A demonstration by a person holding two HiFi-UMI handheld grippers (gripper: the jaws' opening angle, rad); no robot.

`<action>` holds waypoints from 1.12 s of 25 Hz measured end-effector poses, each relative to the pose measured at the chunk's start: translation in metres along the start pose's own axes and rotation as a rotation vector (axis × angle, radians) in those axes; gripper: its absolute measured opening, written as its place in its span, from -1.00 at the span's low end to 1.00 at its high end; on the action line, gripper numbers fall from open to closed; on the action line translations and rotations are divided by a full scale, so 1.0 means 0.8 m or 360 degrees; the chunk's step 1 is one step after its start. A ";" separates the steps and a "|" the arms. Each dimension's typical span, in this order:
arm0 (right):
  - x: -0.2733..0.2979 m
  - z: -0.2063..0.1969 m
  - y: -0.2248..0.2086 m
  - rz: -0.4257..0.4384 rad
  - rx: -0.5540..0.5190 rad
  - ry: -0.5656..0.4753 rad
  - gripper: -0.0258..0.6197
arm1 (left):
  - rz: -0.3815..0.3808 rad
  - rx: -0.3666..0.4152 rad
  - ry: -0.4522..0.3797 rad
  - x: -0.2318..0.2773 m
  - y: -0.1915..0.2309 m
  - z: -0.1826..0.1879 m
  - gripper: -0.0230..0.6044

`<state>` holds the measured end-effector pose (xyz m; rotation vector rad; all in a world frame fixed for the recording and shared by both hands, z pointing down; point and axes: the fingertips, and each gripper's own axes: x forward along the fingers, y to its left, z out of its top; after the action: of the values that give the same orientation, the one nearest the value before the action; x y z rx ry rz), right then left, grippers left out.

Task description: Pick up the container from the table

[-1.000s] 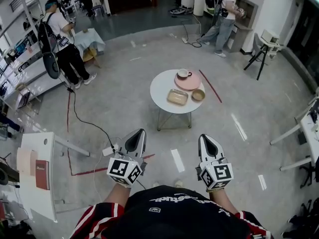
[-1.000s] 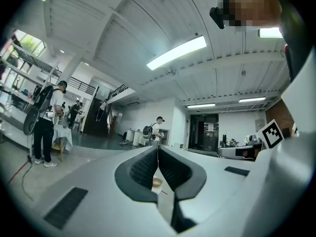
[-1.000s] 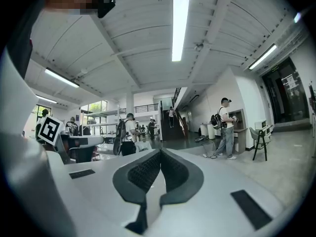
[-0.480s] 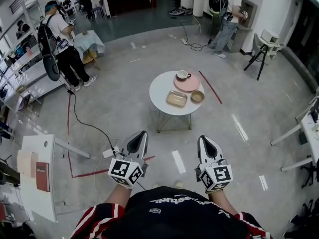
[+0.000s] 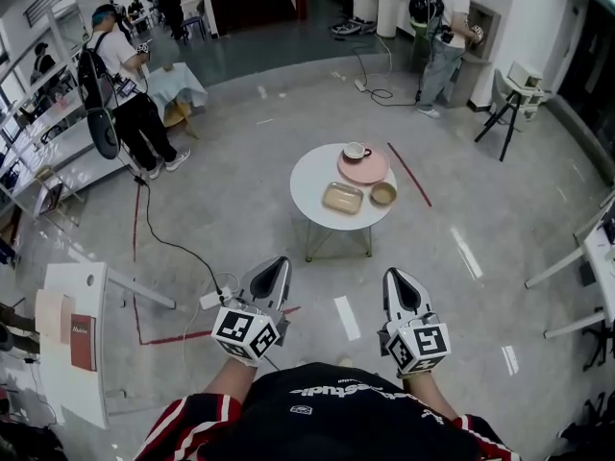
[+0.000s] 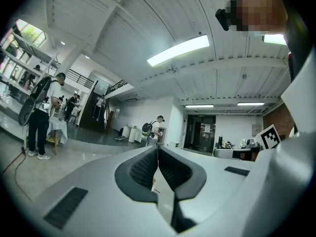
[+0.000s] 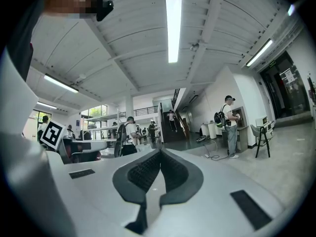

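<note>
At the far left a white desk (image 5: 60, 301) carries a red book (image 5: 82, 342), and beyond it a person in a white shirt (image 5: 120, 80) stands by a cloth-covered table. A black cable (image 5: 161, 240) trails across the floor from that person toward the left gripper (image 5: 277, 263). The gripper is held out low in front of the wearer, its jaws pressed together at the tips with nothing between them. Ahead of both grippers, and well apart from them, stands the round white table (image 5: 309, 179). The tan rectangular container (image 5: 342, 197) lies on it close to the near edge, roughly in the middle. A small wooden bowl (image 5: 383, 193) sits just beside the container at the table's right edge. A pink plate (image 5: 363, 167) occupies the far edge, with a cup (image 5: 356, 150) at its far-left rim. The right gripper (image 5: 396, 275) is held level beside the left one, its jaws likewise closed together and empty. A strip of red tape (image 5: 409, 174) runs along the floor to the right of the table. Farther right, another person with a backpack (image 5: 444, 32) faces the wall, and a tripod (image 5: 506, 113) stands near the right side.
</note>
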<state>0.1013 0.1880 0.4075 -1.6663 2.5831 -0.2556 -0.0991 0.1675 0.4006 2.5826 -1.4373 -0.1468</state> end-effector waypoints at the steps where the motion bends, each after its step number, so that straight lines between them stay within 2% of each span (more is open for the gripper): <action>1: 0.001 0.001 -0.001 0.0003 0.0001 0.0001 -0.90 | 0.0000 -0.0002 0.0002 0.001 0.000 0.000 -0.85; 13: 0.018 0.004 -0.030 0.0061 0.0022 0.0008 -0.90 | 0.0039 0.0014 0.0011 0.029 -0.011 0.000 -0.85; 28: 0.005 0.005 -0.072 0.0187 0.0037 0.0041 -0.90 | 0.0132 0.0025 0.0019 0.042 -0.063 -0.012 -0.85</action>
<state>0.1523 0.1605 0.4131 -1.5067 2.6739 -0.3019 -0.0377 0.1658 0.3995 2.5267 -1.5444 -0.1083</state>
